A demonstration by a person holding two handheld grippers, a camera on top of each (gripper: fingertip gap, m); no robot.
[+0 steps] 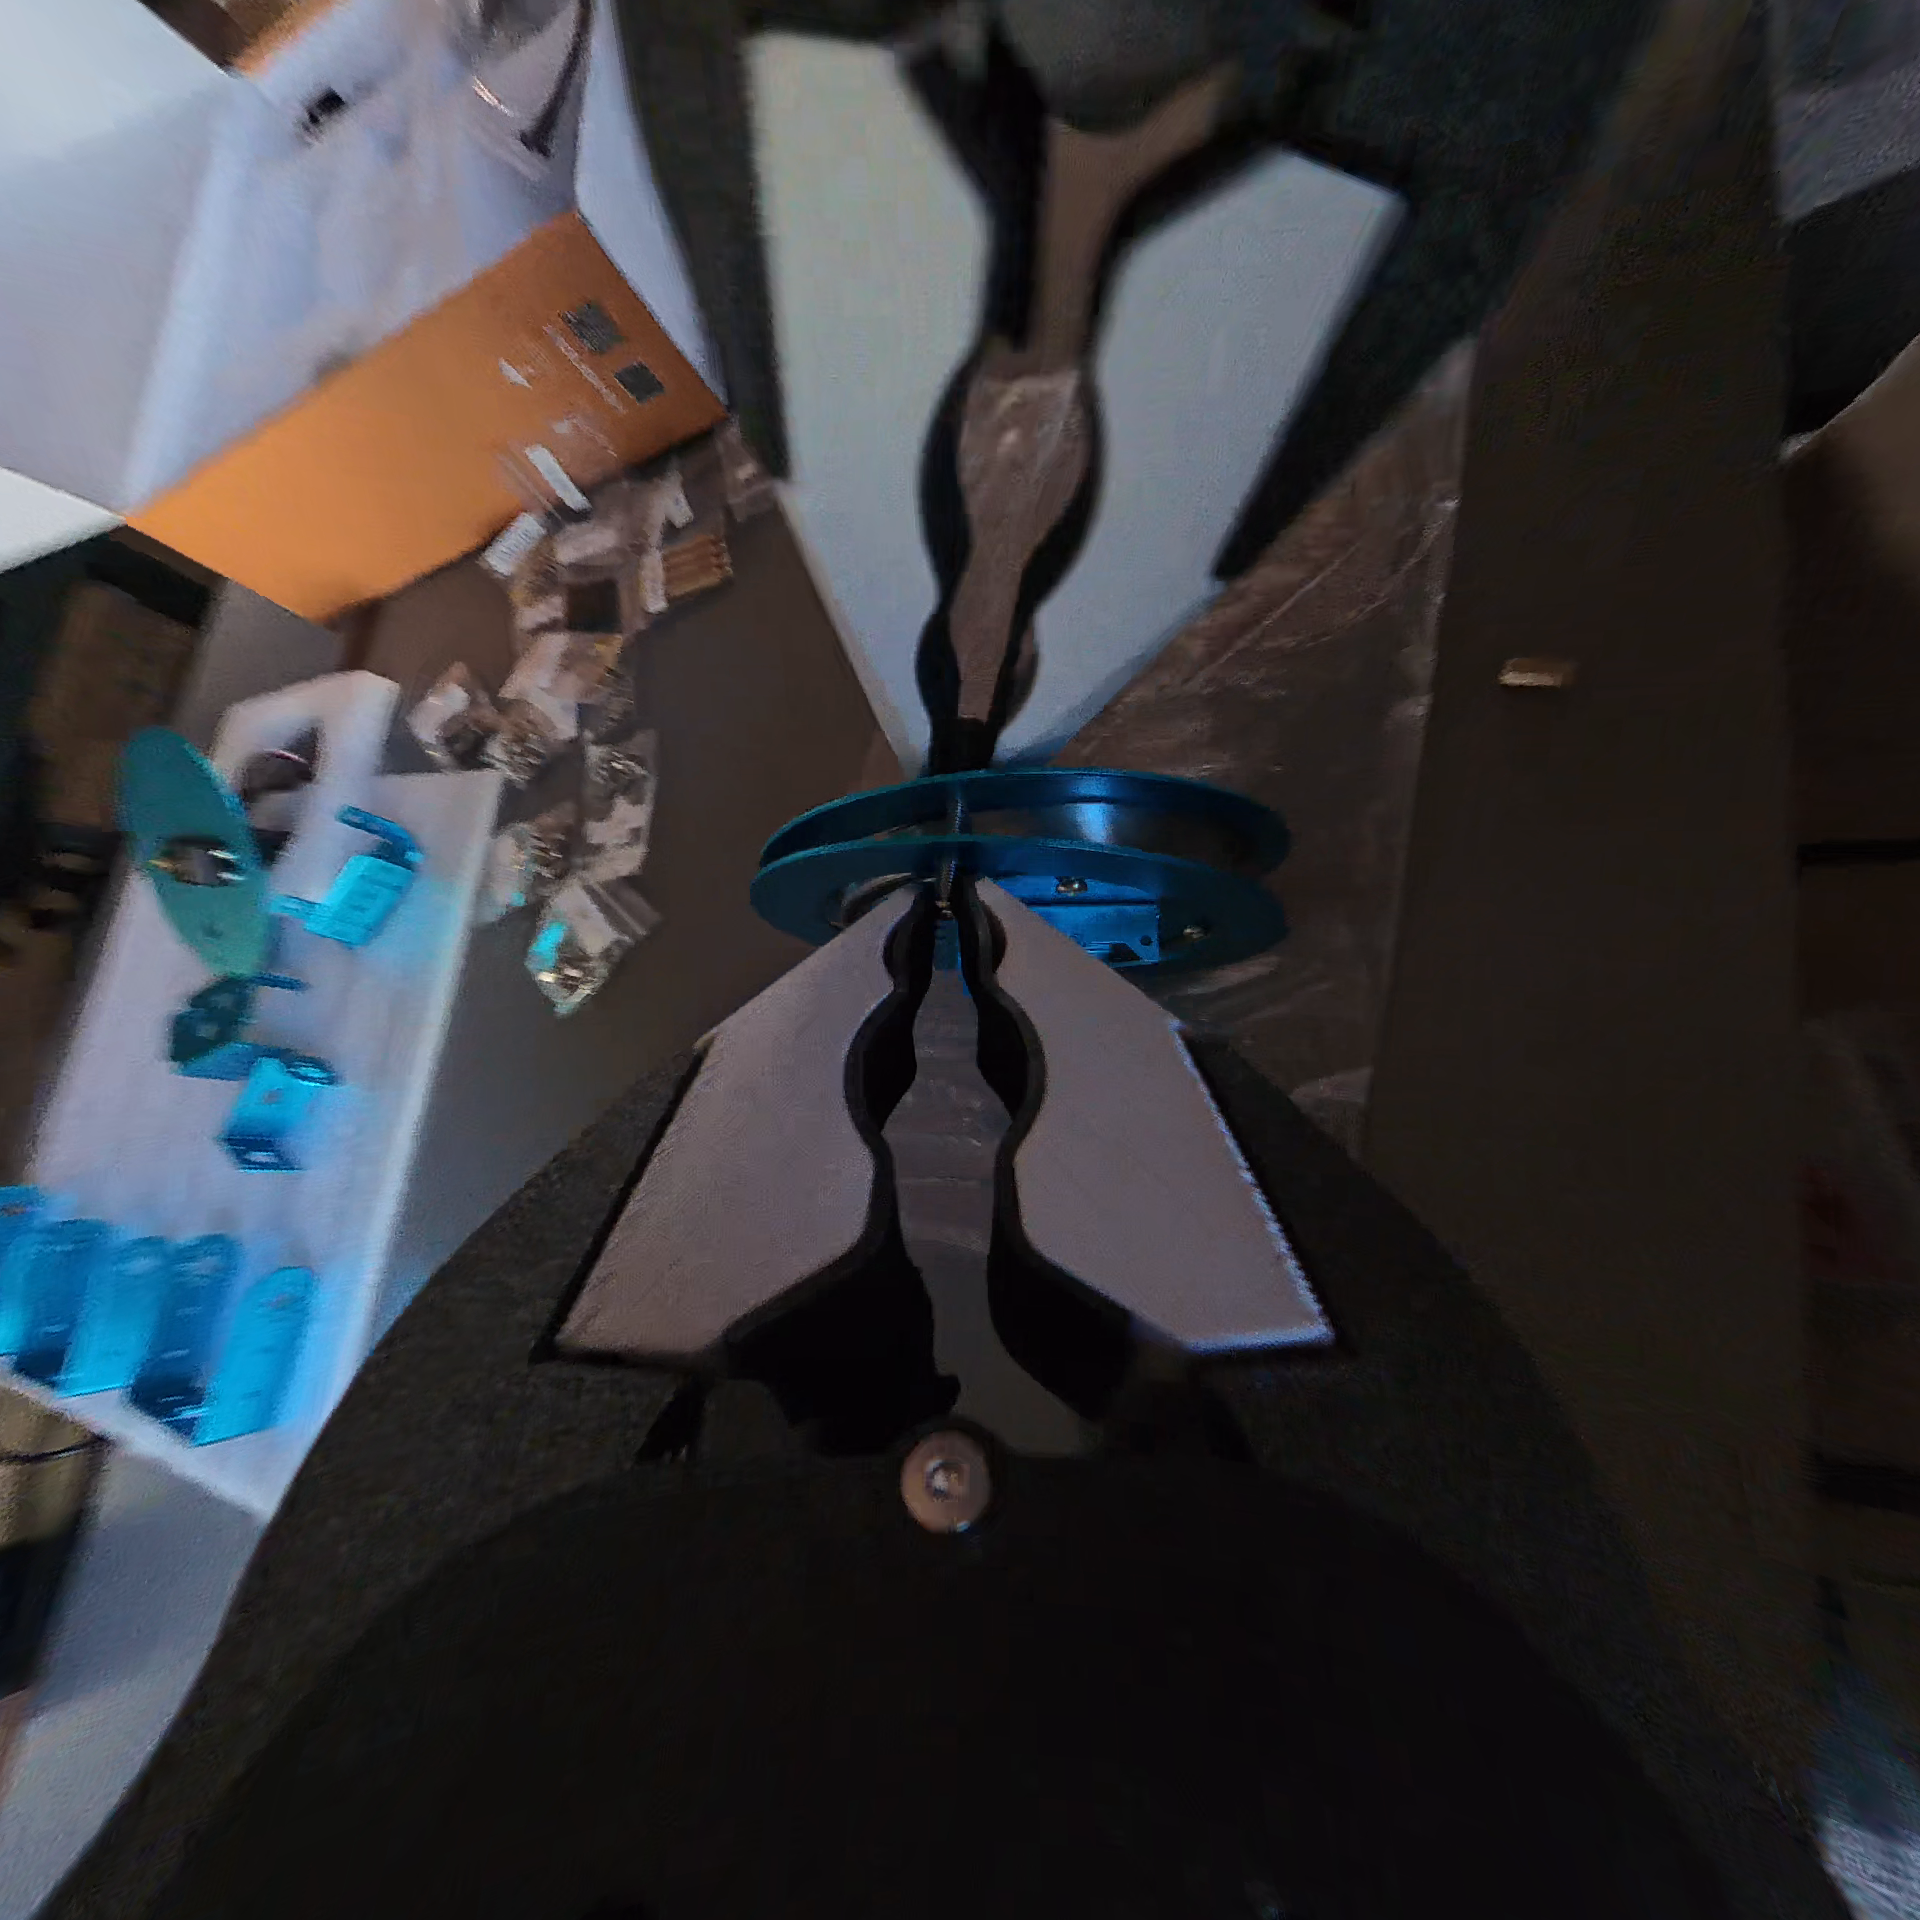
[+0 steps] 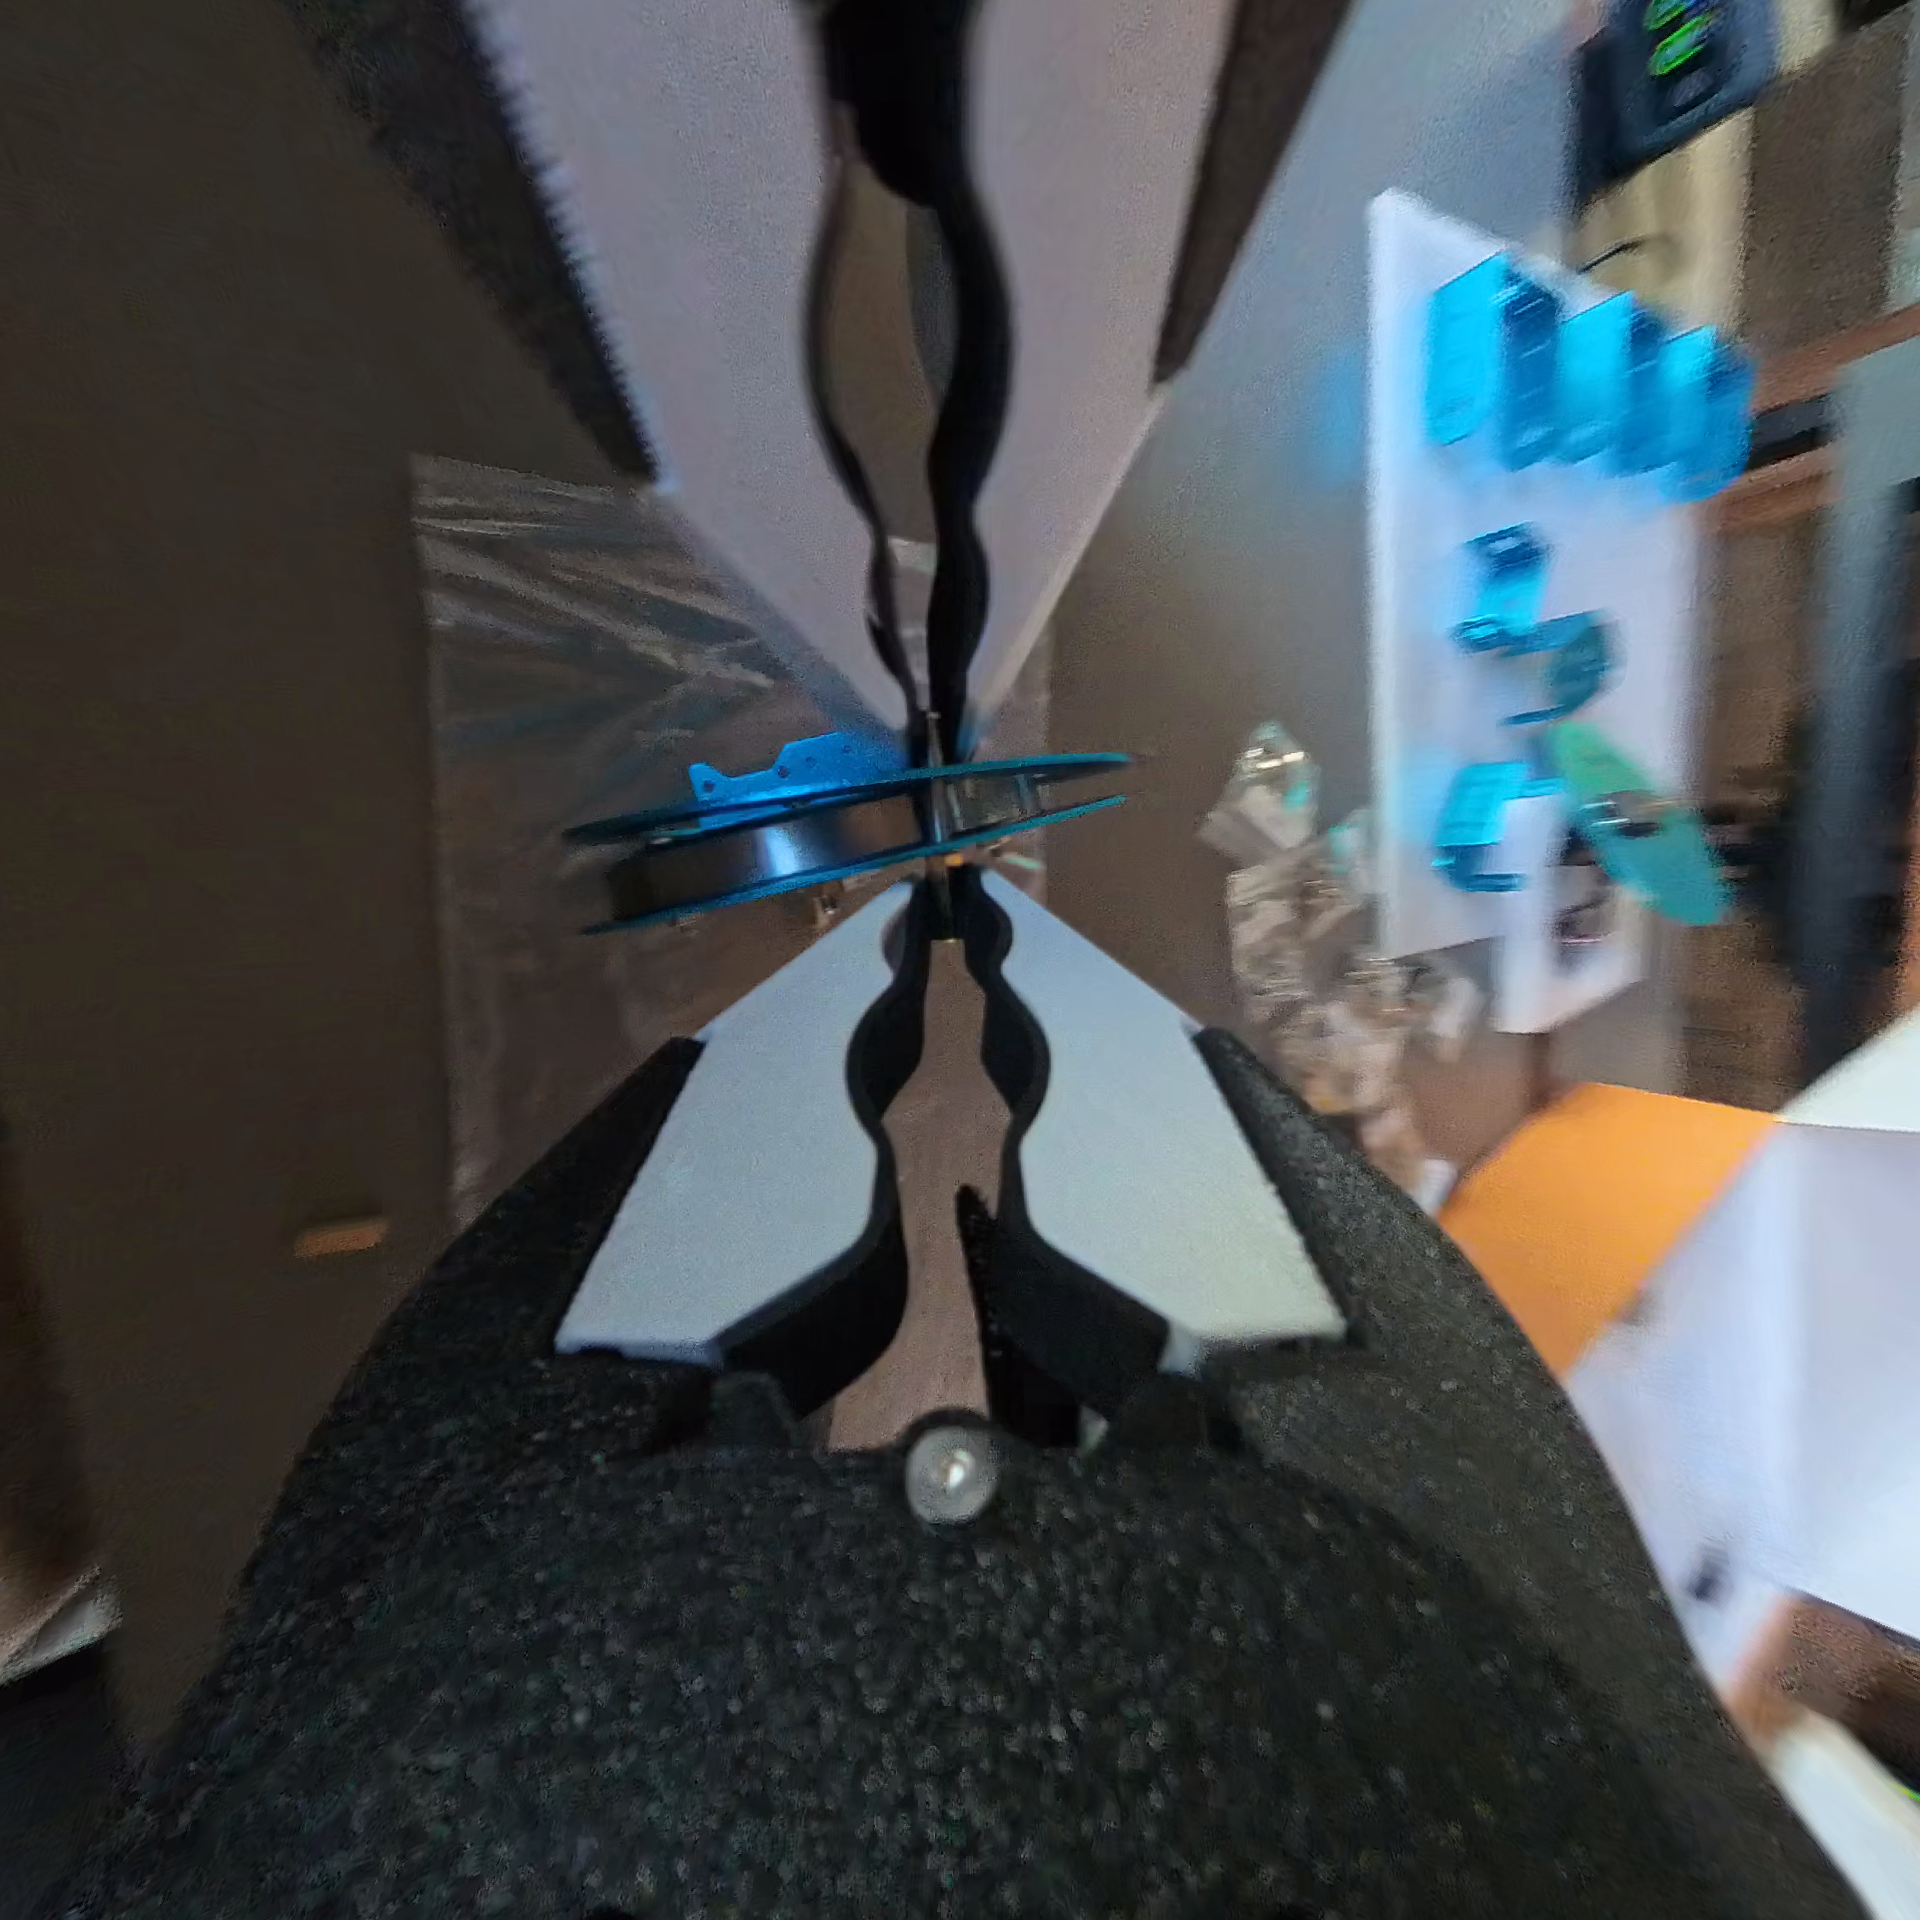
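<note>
A blue disc assembly, two round blue plates with a silver ring and a blue bracket between them, hangs in the air between both grippers. My left gripper comes from below in the left wrist view and is shut on a thin post at the assembly's rim. My right gripper comes from above there and is shut on the same spot from the opposite side. In the right wrist view the right gripper is at the bottom, the left gripper is at the top, and the assembly sits between them, tilted.
A white board with several blue metal brackets and a teal disc lies on the brown table; it also shows in the right wrist view. Nearby are an orange-and-white box, bags of small parts and a clear plastic sheet. Only a small space, under 4 cm, lies between the two pairs of fingers.
</note>
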